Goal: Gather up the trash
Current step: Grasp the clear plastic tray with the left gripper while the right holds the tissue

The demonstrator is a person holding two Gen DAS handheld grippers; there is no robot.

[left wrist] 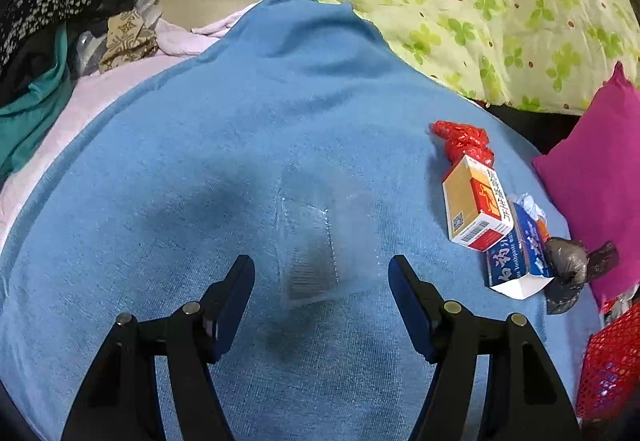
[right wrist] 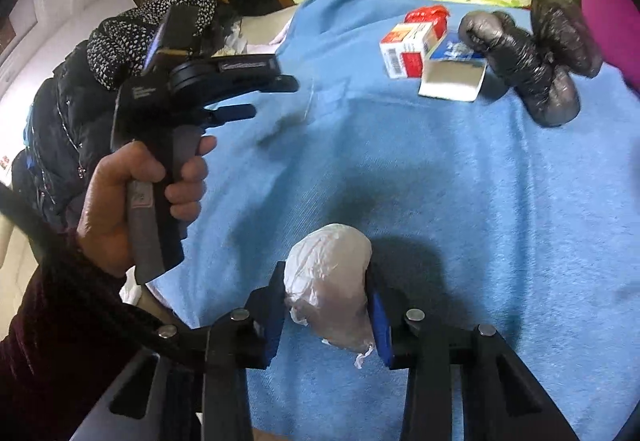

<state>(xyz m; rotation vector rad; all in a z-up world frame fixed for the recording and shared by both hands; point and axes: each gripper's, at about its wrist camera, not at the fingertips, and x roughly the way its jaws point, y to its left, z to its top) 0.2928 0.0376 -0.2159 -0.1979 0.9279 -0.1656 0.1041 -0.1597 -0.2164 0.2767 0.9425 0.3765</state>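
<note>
A crumpled white bag is clamped between the right gripper's fingers; the left gripper is held wide open, empty, above a clear wrapper.

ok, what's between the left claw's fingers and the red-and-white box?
Just a clear plastic package lying on the blue towel, ahead of the open left claw; rest of the stretch to the red-and-white box is bare towel. Left wrist view.

Blue towel, clear wrapper, two cartons, red wad, black bag
</note>
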